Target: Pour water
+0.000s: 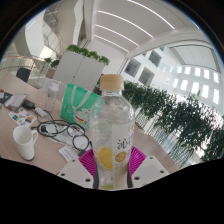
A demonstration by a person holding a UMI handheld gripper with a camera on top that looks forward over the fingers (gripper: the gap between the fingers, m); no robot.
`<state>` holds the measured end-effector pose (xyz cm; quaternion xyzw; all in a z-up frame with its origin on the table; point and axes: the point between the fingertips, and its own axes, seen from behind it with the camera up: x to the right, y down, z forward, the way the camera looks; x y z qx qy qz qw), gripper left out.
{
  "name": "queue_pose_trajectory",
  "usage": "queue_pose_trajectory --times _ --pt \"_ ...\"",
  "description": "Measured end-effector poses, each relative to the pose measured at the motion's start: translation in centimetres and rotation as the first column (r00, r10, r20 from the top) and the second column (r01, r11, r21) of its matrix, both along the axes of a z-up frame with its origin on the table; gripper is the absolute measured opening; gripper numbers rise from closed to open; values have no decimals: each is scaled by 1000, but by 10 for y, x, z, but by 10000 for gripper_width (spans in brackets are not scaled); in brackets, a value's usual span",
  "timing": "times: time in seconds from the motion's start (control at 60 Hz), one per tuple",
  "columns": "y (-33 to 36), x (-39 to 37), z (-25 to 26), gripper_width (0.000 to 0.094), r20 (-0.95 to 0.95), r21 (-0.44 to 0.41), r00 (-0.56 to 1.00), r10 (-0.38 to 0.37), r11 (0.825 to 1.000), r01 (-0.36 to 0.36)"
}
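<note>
A clear plastic bottle (111,128) with a pale cap and a yellow lemon label stands upright between my fingers, raised above the desk. My gripper (111,160) is shut on the bottle: both magenta pads (88,158) press against its lower sides. To the left, below on the desk, stands a white cup (25,141). The bottle's base is hidden behind the gripper body.
The desk (45,112) at left holds black cables (58,130), papers and small items. A green bag (76,101) sits behind the bottle. White planters with plants (82,55) stand beyond; a row of green plants (175,115) runs along the right.
</note>
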<state>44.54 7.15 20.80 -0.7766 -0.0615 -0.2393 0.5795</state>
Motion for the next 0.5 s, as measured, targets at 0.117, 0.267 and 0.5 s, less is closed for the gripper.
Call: queue_pose_trajectory --times 0.117,0.267,0.5 --pt "41 -58 15 373 458 -135 880 124 988 -69" --pt "74 -112 6 373 840 -324 438 320 944 -67" --pt "98 -127 12 373 880 -408 -199 432 900 154"
